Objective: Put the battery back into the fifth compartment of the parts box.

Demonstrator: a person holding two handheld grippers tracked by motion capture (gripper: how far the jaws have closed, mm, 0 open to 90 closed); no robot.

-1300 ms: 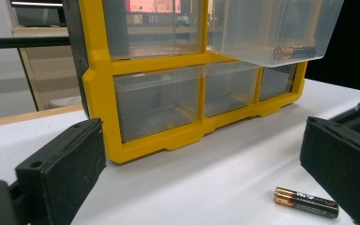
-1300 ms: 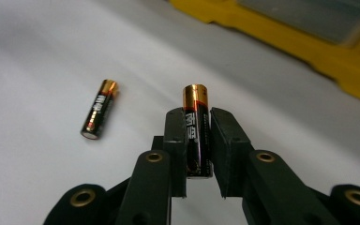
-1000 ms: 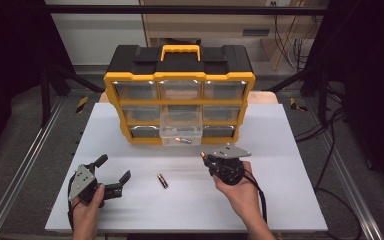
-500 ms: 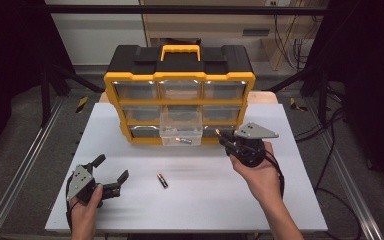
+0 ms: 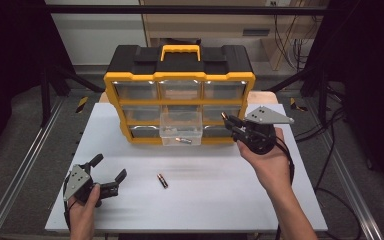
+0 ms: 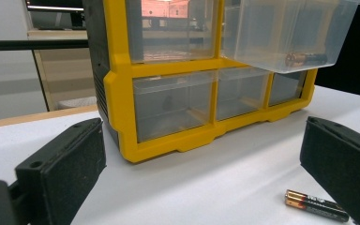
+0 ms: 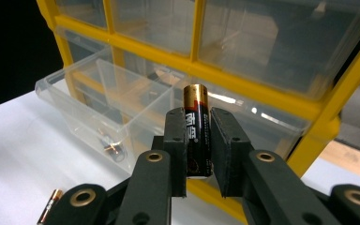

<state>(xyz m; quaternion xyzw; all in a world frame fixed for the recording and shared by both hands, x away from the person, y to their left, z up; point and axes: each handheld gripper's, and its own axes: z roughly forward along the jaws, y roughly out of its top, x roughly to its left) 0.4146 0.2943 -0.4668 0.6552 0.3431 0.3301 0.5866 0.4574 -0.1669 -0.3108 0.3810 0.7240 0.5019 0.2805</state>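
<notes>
My right gripper [image 7: 198, 140] clamps a black-and-gold battery [image 7: 197, 136] just right of the yellow-and-black drawer organiser's [image 5: 180, 95] pulled-out clear drawer [image 5: 181, 129]; my left gripper [image 5: 111, 176] rests spread apart, well front-left of it.

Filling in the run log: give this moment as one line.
right gripper: shut on battery, near open drawer | left gripper: open, resting | loose battery: on table | one battery in drawer

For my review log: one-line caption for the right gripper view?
Right gripper clamps a black-and-gold battery upright, before the yellow-framed organizer's pulled-out clear plastic drawer.
</notes>
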